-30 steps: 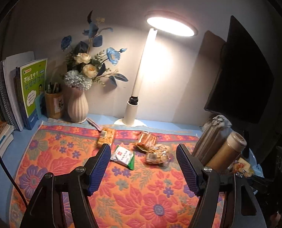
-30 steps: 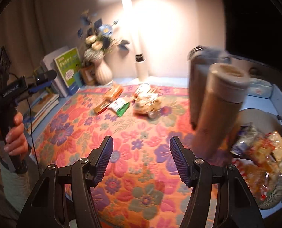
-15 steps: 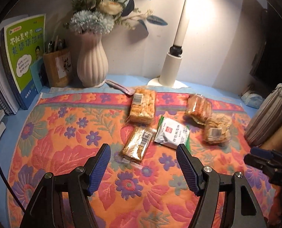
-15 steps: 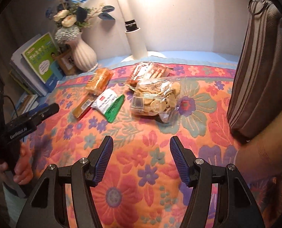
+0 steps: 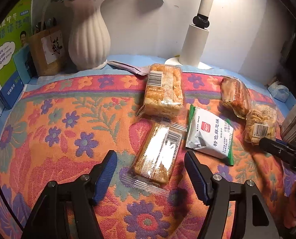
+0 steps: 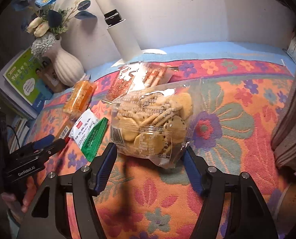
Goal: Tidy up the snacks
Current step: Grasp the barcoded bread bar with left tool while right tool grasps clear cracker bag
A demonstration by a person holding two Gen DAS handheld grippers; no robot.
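Several snack packs lie on a floral cloth. My left gripper is open, its fingers on either side of the near end of a clear-wrapped cake bar. Behind it lie a larger cake pack, a white and green packet, a reddish pack and a bag of round biscuits. My right gripper is open, its fingers flanking the near end of that biscuit bag. The left gripper shows in the right wrist view.
A white ribbed vase, a lamp base, a wooden pen holder and books stand along the back wall. A grey pouch stands at the right edge of the cloth.
Both grippers have moved forward and down towards the snacks. The left now straddles the cake bar and the right straddles the biscuit bag. Both stay open.
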